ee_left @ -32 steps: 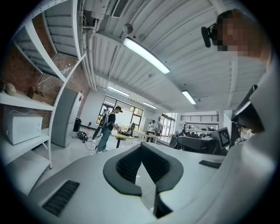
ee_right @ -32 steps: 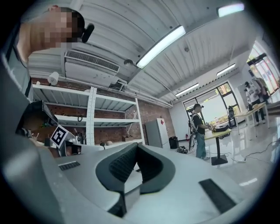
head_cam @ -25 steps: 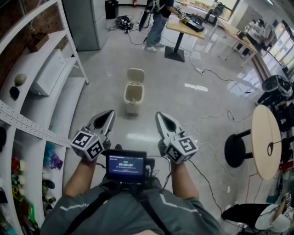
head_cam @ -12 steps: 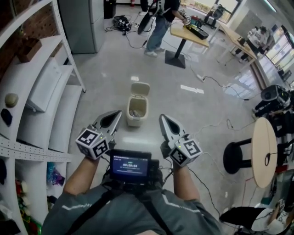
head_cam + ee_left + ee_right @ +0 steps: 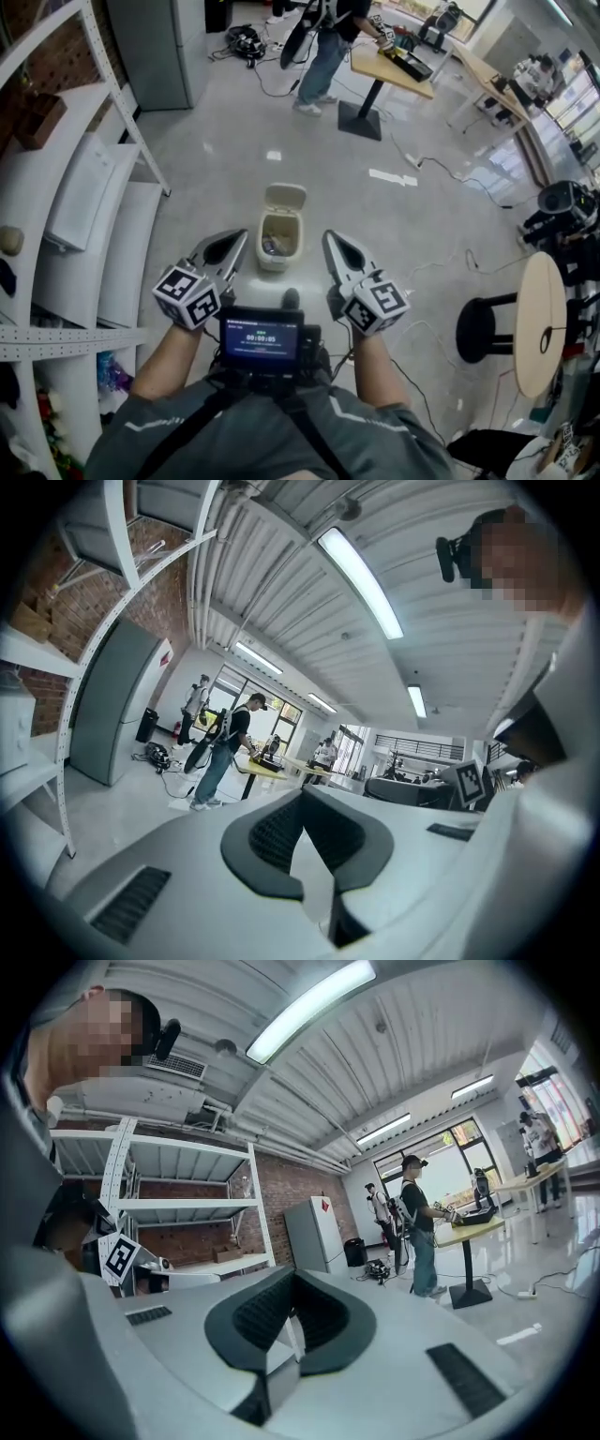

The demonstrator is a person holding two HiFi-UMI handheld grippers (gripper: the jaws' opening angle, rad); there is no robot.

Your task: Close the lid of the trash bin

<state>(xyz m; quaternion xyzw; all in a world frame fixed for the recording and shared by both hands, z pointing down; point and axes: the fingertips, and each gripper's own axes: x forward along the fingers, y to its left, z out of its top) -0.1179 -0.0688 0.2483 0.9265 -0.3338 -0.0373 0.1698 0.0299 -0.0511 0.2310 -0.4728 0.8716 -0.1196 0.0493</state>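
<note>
Head view: the left tongs [image 5: 236, 240] and right tongs [image 5: 331, 240] are both pressed fully together, gripping and touching nothing. Between their tips, slightly beyond, the small beige plastic trash bin [image 5: 273, 262] stands on the grey polished floor [image 5: 216, 159], its hinged lid [image 5: 285, 196] raised.

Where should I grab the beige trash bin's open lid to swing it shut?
Take the free top edge of the beige flip lid, probably coming from above. It stands tilted back from the hinge at the far rim of the small beige bin, so that edge swings toward you.
</note>
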